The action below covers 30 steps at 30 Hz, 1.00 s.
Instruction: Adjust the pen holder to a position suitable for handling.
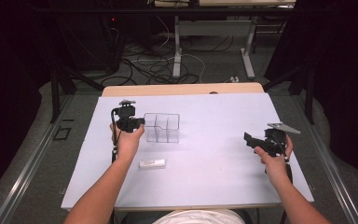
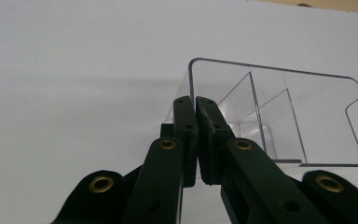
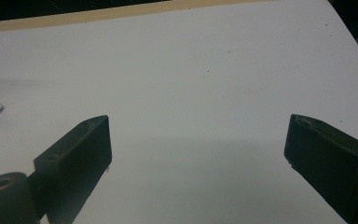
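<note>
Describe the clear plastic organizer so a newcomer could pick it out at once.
Start at the white table and look at its left half, in front of the person's left hand. There the left gripper is shut on one end wall of the clear organizer. Unlike the small, flat white block nearer the person, it is see-through, open-topped and split by dividers.

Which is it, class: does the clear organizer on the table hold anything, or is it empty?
Empty: the white table shows through every compartment of the clear organizer.
</note>
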Available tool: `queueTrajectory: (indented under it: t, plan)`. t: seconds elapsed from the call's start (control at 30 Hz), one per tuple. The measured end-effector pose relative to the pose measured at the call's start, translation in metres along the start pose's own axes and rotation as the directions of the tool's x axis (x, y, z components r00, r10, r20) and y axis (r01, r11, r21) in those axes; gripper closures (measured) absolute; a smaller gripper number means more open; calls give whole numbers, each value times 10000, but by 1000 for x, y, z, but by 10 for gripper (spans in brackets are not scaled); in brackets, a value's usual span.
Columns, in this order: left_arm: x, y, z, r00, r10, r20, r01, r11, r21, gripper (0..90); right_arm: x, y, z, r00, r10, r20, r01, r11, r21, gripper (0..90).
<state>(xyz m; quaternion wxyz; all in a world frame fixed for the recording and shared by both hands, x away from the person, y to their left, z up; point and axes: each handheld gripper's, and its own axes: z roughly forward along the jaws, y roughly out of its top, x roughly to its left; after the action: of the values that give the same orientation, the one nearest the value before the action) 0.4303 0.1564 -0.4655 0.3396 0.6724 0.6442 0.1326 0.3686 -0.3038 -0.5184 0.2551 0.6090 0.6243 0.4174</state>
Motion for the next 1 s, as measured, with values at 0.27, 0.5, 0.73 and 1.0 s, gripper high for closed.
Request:
queueTrajectory:
  t: [0.27,0.5,0.73,1.0]
  plan:
    - [2,-6,-3,9996,-110,261,114,9999,-118,871,0,-1,1,10000,-20,31,20,10000,49,70]
    - [10,-6,-5,9941,-428,1001,446,9989,-157,824,1,-1,2,10000,63,51,-63,9999,92,70]
    - [12,-4,-6,9925,-225,1204,300,9977,-612,752,0,-1,2,10000,87,33,-88,9999,85,70]
    - [16,-4,-12,9951,244,962,-157,9958,-907,781,3,0,-1,9999,-96,-69,96,9999,28,70]
